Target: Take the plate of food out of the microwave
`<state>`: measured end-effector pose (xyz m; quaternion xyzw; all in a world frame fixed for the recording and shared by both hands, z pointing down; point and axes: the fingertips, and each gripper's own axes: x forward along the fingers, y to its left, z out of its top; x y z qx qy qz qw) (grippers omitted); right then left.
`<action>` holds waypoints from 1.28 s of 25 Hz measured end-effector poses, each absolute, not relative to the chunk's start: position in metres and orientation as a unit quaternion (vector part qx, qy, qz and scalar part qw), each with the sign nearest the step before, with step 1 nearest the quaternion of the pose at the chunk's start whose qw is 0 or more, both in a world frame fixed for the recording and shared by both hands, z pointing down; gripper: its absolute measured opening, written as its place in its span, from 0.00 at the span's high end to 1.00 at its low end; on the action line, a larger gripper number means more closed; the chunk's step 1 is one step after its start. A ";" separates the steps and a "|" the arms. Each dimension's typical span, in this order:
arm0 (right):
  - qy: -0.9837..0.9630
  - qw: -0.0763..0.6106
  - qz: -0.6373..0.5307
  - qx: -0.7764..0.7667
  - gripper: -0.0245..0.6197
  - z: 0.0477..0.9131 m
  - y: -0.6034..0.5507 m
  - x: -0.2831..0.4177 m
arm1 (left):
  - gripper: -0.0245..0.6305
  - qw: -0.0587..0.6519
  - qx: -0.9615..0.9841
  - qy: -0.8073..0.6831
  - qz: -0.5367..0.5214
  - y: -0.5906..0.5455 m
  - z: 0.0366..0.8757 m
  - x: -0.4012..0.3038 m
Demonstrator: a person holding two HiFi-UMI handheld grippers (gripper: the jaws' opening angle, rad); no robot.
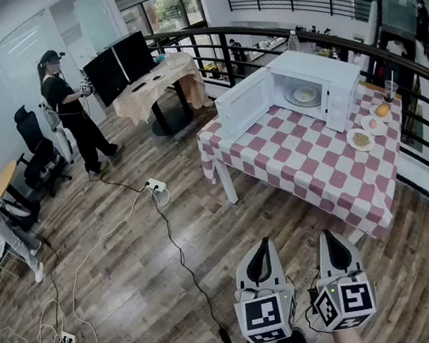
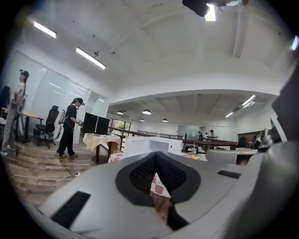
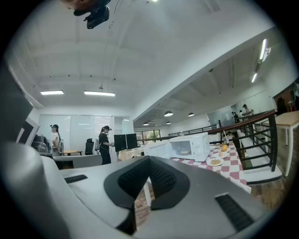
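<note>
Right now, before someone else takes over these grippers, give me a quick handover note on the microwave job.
Left gripper: shut, empty, held level, well short of the table.
Right gripper: shut, empty, level beside it.
Microwave stands on the checked table with its door open; the plate of food sits inside.
Done: door is open.
Left: walk up, open a gripper, grip the plate and draw it out.

Floor (image 1: 132,259) is showing wood planks w/ a slight sheen. Tablecloth (image 1: 309,160) is looking like checked cloth. Microwave (image 1: 318,63) is showing smooth white casing. Left gripper (image 1: 266,241) & right gripper (image 1: 325,235) are showing matt grey plastic, pads (image 2: 142,172) looking black & rough. Railing (image 1: 258,36) is looking like dark metal.
</note>
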<state>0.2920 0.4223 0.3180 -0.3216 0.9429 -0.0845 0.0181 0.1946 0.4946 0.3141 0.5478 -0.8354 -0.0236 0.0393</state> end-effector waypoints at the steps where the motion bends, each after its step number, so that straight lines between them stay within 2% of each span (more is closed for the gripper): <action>1: 0.943 0.018 -0.086 -0.322 0.97 0.318 0.422 0.293 | 0.95 0.041 0.548 -0.835 -0.025 0.495 0.314 0.195; 17: 0.941 0.026 -0.096 -0.323 0.97 0.318 0.407 0.297 | 0.95 0.043 0.549 -0.834 -0.026 0.478 0.314 0.200; 32: 0.945 0.005 -0.113 -0.307 0.97 0.342 0.380 0.291 | 0.95 0.055 0.521 -0.851 -0.029 0.462 0.329 0.195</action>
